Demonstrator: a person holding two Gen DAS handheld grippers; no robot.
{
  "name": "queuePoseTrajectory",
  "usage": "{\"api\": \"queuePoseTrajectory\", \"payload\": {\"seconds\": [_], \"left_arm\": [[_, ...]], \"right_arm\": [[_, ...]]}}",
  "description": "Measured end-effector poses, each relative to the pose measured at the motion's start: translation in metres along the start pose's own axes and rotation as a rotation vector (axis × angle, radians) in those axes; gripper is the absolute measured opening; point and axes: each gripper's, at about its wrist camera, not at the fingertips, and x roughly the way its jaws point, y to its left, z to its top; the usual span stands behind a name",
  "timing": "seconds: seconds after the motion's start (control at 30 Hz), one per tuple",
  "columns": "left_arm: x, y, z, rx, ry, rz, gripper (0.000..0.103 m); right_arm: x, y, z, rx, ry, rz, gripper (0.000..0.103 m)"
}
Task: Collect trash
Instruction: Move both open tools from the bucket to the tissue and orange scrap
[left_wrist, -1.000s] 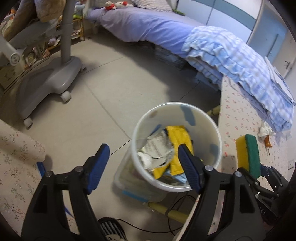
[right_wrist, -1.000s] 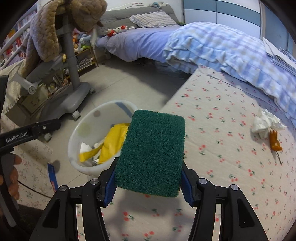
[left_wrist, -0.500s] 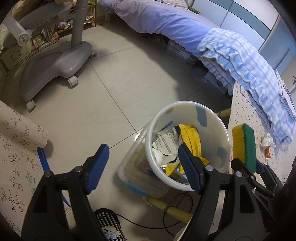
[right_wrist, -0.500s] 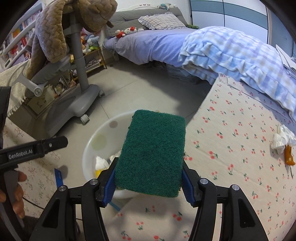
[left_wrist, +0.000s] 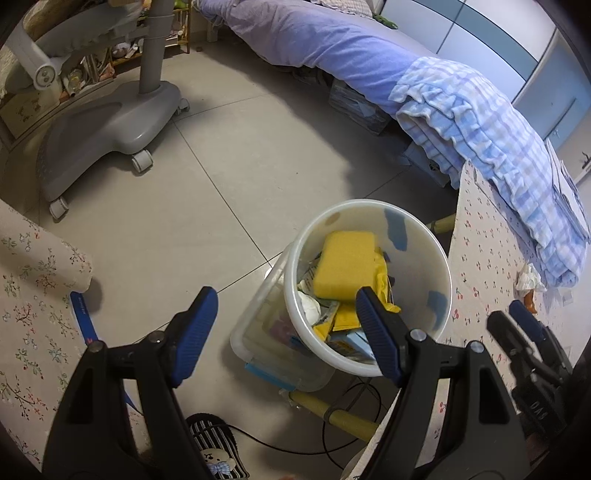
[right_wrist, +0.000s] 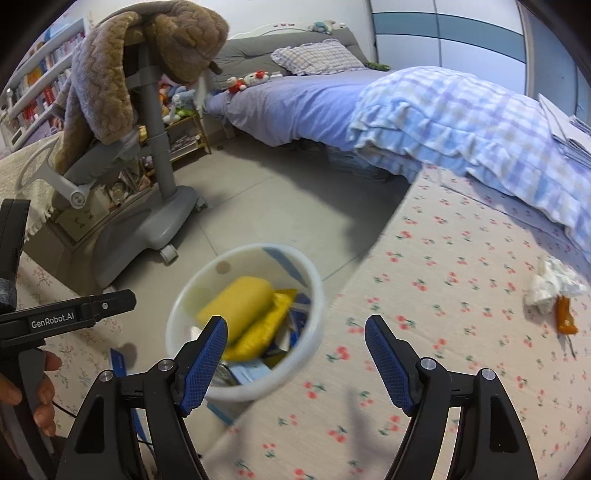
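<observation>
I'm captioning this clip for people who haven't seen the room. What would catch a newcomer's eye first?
Probably the yellow sponge, lying on top of the wrappers in the white bin on the floor beside the cherry-print table. The right gripper, whose jaws have just been opening, hangs empty above the bin's rim. Farther along the table, a crumpled tissue and an orange scrap lie uncollected.

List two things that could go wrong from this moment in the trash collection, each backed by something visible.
The white bin stands tight against the table edge; a swing of the open right claw could knock it. The crumpled tissue and orange scrap lie near the blanket, so a grab there might snag fabric.
</observation>
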Motion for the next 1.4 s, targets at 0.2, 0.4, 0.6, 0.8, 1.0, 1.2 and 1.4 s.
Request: {"api": "queuePoseTrajectory", "payload": {"seconds": [0.2,0.4,0.6,0.8,1.0,1.2,1.4], "left_arm": [[0.003,-0.014,-0.007,0.053,0.011,-0.003,0.082],[0.005,-0.031,-0.017,0.104,0.026,0.009,0.086],[0.003,-0.051,-0.025,0.163,0.009,0.030,0.099],[0.001,-0.083,-0.032,0.239,-0.036,0.036,0.102],[0.003,-0.121,-0.036,0.300,-0.068,0.010,0.102],[0.007,-0.163,-0.037,0.321,-0.078,-0.049,0.102],[0.013,-0.202,-0.035,0.373,-0.086,-0.088,0.102]], "right_arm": [[-0.024,-0.034,-0.007,0.062,-0.015,-0.034,0.078],[-0.051,-0.075,-0.019,0.123,-0.031,-0.083,0.079],[-0.073,-0.114,-0.032,0.216,-0.046,-0.120,0.085],[-0.091,-0.160,-0.051,0.306,-0.055,-0.233,0.103],[-0.100,-0.201,-0.064,0.364,-0.038,-0.301,0.103],[-0.102,-0.236,-0.071,0.446,-0.027,-0.282,0.103],[-0.090,-0.257,-0.065,0.452,-0.021,-0.287,0.103]]}}
